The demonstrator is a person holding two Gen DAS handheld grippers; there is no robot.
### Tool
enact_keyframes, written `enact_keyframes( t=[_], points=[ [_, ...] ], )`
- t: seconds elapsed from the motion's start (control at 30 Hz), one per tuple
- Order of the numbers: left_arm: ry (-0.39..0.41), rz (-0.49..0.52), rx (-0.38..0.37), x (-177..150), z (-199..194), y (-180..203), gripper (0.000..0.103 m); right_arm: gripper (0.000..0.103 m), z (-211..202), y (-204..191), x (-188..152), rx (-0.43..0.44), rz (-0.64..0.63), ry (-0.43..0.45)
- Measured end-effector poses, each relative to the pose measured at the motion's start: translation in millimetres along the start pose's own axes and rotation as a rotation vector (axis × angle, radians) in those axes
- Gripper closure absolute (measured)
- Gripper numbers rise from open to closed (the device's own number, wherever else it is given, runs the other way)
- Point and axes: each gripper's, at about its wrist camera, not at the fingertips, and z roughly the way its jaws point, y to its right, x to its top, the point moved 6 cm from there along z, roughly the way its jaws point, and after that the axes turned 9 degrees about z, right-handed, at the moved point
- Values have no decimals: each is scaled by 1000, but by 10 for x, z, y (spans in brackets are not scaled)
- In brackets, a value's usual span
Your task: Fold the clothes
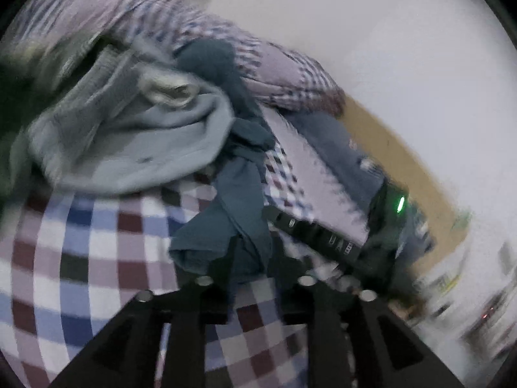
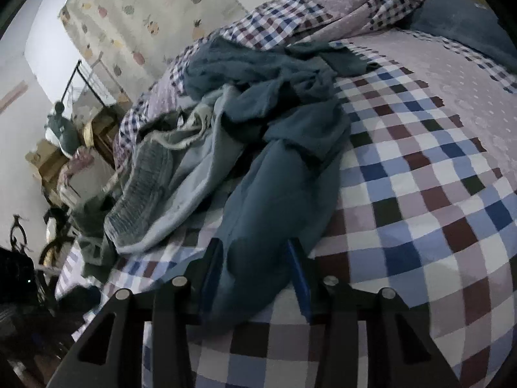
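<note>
My left gripper point(image 1: 250, 252) clenched on teal garment point(image 1: 226, 207) — my right gripper point(image 2: 255, 252) released, fingers astride it; grey sweatshirt point(image 2: 181, 174) alongside, checked bedspread point(image 2: 420, 213) beneath.

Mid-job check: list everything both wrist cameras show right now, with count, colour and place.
Dark teal garment: one, crumpled, on the bed, one end between both grippers' fingers.
Light grey-blue garment: one, ribbed hem, beside the teal one.
Checked bedspread: one, white, blue and maroon, covering the bed.
Blue-grey cushion or blanket: one, far end of the bed.
Fruit-print curtain: one, cream, on the far wall.
Black metal rack: one, beside the bed, with cluttered boxes below.
Left hand-held gripper: black, closed on teal cloth.
Right hand-held gripper: black with blue pads, open, straddling the teal cloth.
</note>
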Motion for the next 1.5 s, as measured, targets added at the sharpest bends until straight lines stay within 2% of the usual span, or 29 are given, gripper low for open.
enact_keyframes(
  t=[0.03,0.07,0.17,0.23,0.33,0.73,0.8,0.83,0.87,0.93,0.97,1.03,1.17,1.27,1.33,1.43,1.5],
  points=[
    [-3,51,16,-8,37,78,52,58,-28,12,20,4,5,5],
    [-7,95,26,-21,75,148,42,58,-58,24,40,7,10,10],
    [-28,201,61,-64,208,307,38,58,-135,58,86,14,19,20],
    [-60,223,89,-104,330,307,37,58,-174,75,99,15,16,23],
    [-101,193,78,-132,512,237,37,58,-230,105,116,12,7,27],
    [-150,99,55,-107,879,158,38,58,-441,269,188,-10,-13,46],
    [-148,80,37,-97,887,149,48,58,-469,298,194,-13,-15,46],
    [-153,64,26,-98,897,136,72,58,-489,317,199,-15,-16,47],
    [-159,38,20,-106,907,105,90,58,-506,333,201,-17,-16,49],
    [-159,-16,2,-113,909,42,92,58,-544,359,210,-18,-16,54],
    [-148,-41,-16,-103,895,20,97,58,-559,368,213,-18,-16,55],
    [-113,-100,-73,-50,829,-8,98,58,-575,375,215,-16,-18,55],
    [-10,-217,-253,144,601,-6,99,58,-572,340,193,-7,-39,45],
    [92,-352,-430,311,365,-91,99,58,-563,295,158,2,-63,36],
    [143,-436,-496,370,249,-219,99,58,-561,260,138,17,-75,32],
    [173,-502,-459,366,201,-473,99,58,-548,182,102,47,-97,25],
    [158,-529,-376,323,221,-639,99,58,-534,118,74,71,-114,20]
  ],
)
